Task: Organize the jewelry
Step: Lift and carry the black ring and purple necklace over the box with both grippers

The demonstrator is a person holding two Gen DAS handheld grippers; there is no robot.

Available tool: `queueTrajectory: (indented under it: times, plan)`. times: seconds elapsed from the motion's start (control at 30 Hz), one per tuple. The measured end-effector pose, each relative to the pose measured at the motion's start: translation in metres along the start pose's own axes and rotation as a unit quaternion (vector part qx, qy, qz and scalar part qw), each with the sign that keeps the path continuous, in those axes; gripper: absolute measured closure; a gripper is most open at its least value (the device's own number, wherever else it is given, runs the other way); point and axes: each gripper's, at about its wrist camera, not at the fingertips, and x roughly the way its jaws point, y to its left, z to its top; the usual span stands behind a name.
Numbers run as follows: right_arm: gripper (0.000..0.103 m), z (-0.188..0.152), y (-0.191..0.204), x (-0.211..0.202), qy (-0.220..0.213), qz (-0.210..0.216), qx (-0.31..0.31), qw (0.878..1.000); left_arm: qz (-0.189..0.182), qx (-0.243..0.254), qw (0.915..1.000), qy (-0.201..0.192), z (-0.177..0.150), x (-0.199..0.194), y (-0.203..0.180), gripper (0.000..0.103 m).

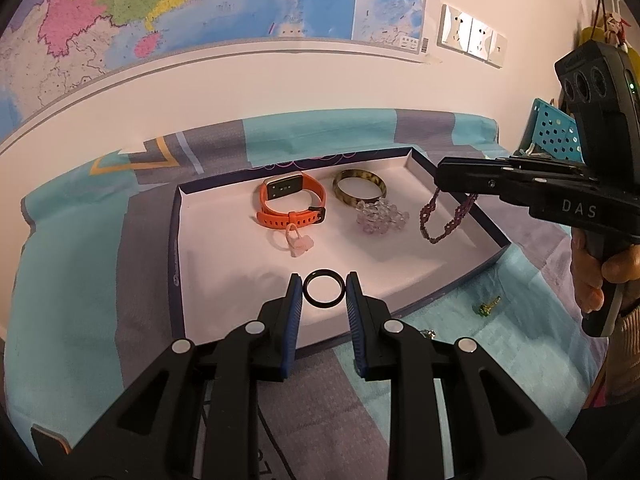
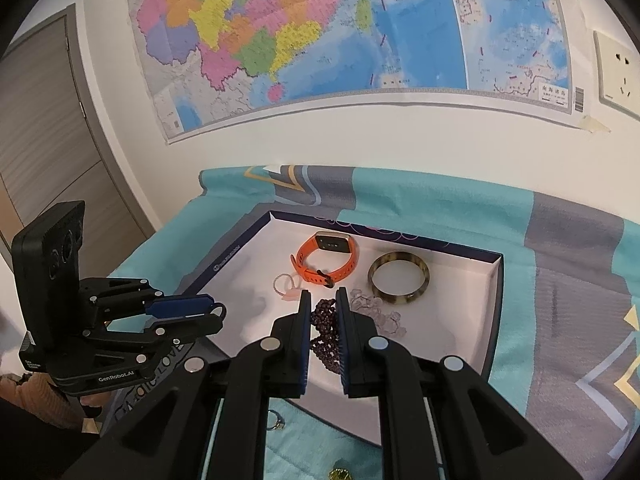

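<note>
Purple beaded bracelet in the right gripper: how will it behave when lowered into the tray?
Likely floppy: the purple beaded bracelet hangs in a slack loop from the right gripper. It will probably collapse into a heap on the tray rather than stay round. It could tangle with the clear bead bracelet close by.

A pale cream wall carries a large colourful map, its lower right corner held with tape. White wall sockets sit to the map's right. A grey panelled door stands at the left. Below, a teal and grey patterned cloth covers the surface. The light is warm and even.
</note>
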Motion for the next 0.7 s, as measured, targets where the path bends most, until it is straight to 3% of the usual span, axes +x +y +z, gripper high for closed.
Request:
queueTrajectory:
  times: [0.7]
  plan:
    - [0.093,0.005,-0.010,0.030,0.020,0.011,0.019,1.000,0.001,-0.021,0.9995,0.023,0.011,0.031,0.008,0.080]
